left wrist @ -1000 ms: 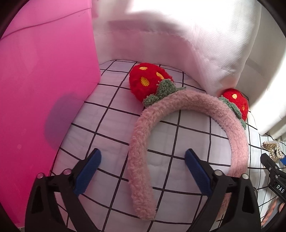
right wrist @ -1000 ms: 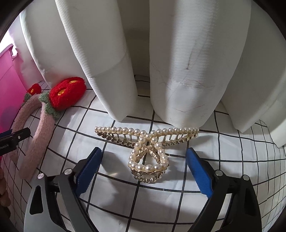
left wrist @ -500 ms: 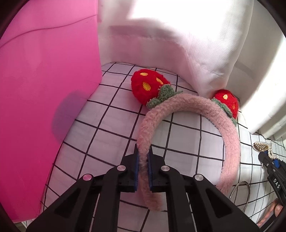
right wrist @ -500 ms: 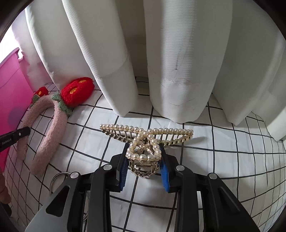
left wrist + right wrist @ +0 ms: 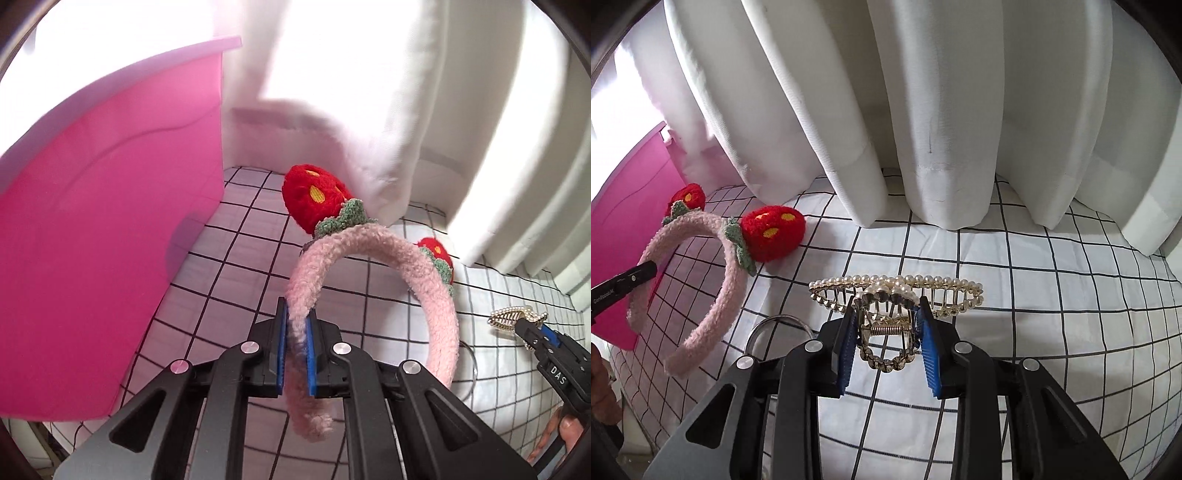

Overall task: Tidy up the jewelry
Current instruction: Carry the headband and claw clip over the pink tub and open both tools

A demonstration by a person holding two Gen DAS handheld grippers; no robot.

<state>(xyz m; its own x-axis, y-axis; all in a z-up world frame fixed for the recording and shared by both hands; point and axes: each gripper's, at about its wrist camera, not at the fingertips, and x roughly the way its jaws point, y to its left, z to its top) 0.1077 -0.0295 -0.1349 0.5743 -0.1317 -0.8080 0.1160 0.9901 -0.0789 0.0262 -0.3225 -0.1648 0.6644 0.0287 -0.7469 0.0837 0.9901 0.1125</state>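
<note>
A fluffy pink headband (image 5: 424,291) with two red knitted strawberries (image 5: 314,199) is held off the checked cloth. My left gripper (image 5: 295,325) is shut on one leg of it. The headband also shows in the right wrist view (image 5: 724,280), lifted at the left. My right gripper (image 5: 888,325) is shut on the handle end of a gold pearl hair claw (image 5: 897,291) and holds it above the cloth. The claw and right gripper show at the right edge of the left wrist view (image 5: 513,317).
A pink bin (image 5: 92,258) stands at the left, close to the headband. White curtains (image 5: 923,129) hang along the back edge of the checked cloth (image 5: 1052,295). A thin metal ring (image 5: 783,325) lies on the cloth between the two grippers.
Both grippers closed from open, the left on the headband and the right on the pearl claw. Both then lifted their items off the cloth.
</note>
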